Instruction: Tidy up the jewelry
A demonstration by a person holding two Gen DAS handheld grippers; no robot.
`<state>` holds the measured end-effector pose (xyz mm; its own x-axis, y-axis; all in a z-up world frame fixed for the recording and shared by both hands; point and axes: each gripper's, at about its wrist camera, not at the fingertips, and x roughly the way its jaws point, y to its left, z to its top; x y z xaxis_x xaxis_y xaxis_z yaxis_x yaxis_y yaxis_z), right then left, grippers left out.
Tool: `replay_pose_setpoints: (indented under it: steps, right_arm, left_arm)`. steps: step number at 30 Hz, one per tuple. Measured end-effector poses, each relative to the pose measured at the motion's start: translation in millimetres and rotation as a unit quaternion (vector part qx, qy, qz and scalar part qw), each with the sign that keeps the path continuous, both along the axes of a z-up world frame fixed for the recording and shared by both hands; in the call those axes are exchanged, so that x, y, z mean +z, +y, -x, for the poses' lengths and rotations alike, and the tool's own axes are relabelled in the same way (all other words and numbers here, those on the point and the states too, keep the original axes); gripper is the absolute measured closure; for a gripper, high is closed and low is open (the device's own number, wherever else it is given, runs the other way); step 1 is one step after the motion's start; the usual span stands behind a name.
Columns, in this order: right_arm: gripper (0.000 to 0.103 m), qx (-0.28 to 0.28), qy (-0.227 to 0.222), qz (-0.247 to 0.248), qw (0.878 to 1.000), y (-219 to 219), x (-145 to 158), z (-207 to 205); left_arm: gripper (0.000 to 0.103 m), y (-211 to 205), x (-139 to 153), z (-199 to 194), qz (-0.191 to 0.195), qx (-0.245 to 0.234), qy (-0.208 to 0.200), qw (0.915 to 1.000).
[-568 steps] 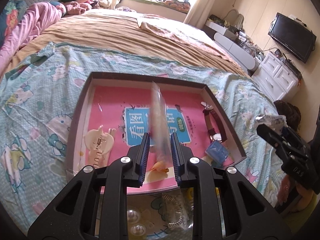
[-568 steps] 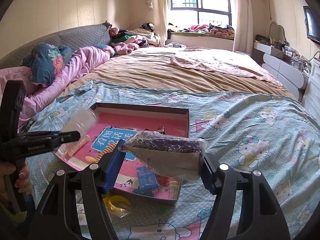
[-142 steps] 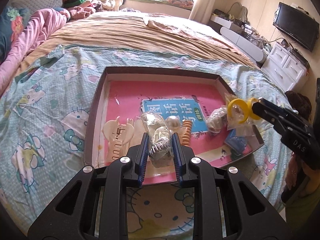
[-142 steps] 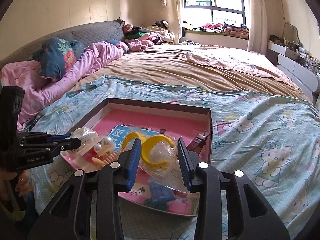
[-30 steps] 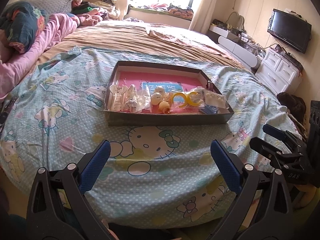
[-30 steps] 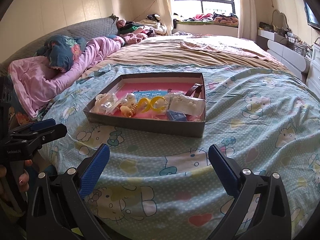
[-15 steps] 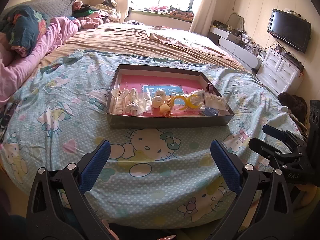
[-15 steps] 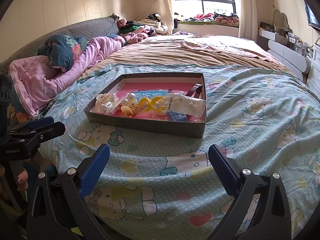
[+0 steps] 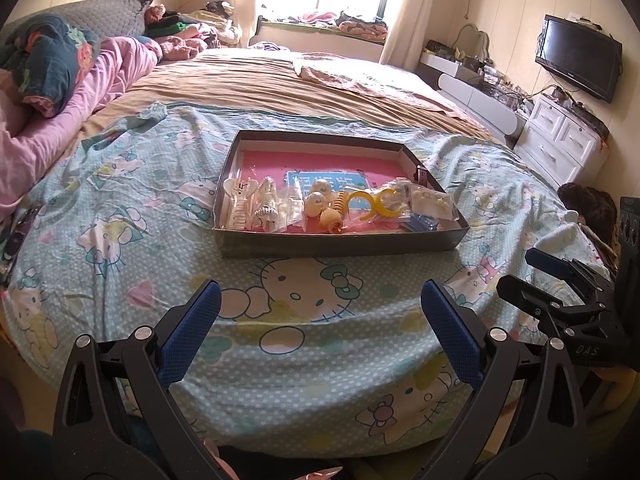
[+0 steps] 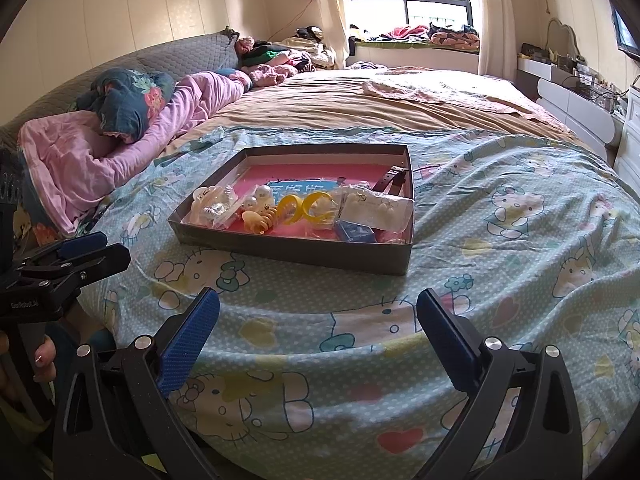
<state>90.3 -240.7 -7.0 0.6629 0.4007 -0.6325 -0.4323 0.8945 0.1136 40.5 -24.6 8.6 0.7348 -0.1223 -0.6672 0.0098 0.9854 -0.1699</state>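
Note:
A shallow dark box (image 9: 340,245) with a pink floor lies on the Hello Kitty bedspread; it also shows in the right wrist view (image 10: 288,254). Inside lie a cream hair claw (image 9: 236,204), bagged pearl pieces (image 9: 320,196), yellow bangles (image 9: 372,202) (image 10: 306,206), a white bagged item (image 10: 376,210), a blue item (image 10: 354,232) and a brown watch strap (image 10: 394,178). My left gripper (image 9: 320,312) is open and empty, well back from the box near the bed's edge. My right gripper (image 10: 318,320) is open and empty, also back from the box.
Pink and blue bedding (image 10: 120,128) is piled at the bed's left side. A white dresser (image 9: 560,140) and a wall television (image 9: 578,56) stand to the right. Clothes lie on the window ledge (image 10: 416,36). The bed's front edge drops off just before both grippers.
Over the last second both open grippers stay back from the box, with only a slight shift of view. Earlier they held bagged items over the box; these now lie inside it.

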Motion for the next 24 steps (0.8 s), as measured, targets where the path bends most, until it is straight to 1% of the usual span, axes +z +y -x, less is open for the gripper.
replay_pose_setpoints:
  steps: [24]
  right_arm:
    - [0.005,0.0,0.0,0.0,1.0,-1.6,-1.5,-1.2]
  left_arm:
    - [0.009,-1.4,2.3,2.0,-0.004,0.0,-0.004,1.0]
